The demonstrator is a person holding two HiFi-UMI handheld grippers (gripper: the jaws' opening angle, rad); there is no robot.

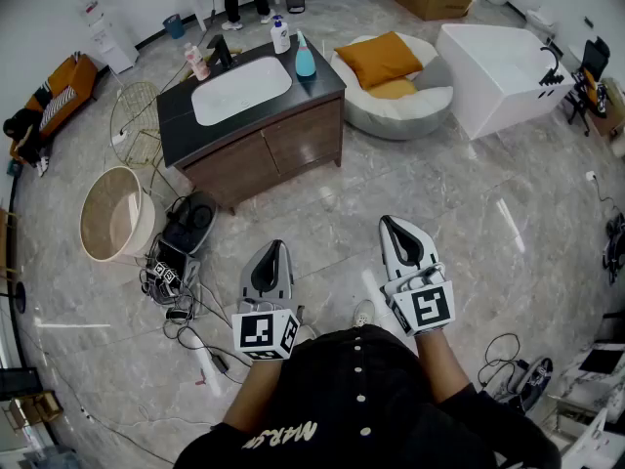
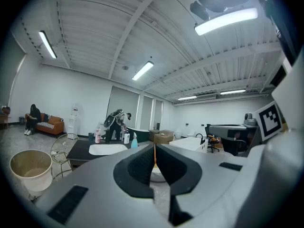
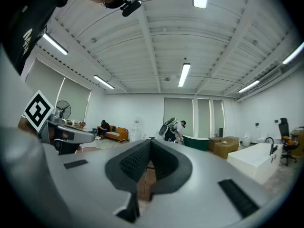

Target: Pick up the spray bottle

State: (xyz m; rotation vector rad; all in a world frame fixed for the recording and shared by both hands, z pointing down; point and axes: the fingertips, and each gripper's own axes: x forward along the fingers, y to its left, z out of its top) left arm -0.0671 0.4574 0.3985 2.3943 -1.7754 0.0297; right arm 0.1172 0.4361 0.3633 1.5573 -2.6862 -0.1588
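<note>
Jaws of the left gripper (image 1: 274, 254) were pressed together on nothing, held above the marble floor (image 1: 322, 213). Well ahead, the teal spray bottle (image 1: 305, 57) stood upright on the dark vanity counter (image 1: 178, 117), just right of its white sink (image 1: 241, 90). The right gripper (image 1: 395, 227) was likewise closed and empty.

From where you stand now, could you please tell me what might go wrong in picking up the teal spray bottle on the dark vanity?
The teal spray bottle stands close to a white pump bottle, so a wide approach could knock one over. The left gripper and right gripper both have shut jaws; one must open before reaching. Tangled black cables on the floor to the left could trip you.
</note>
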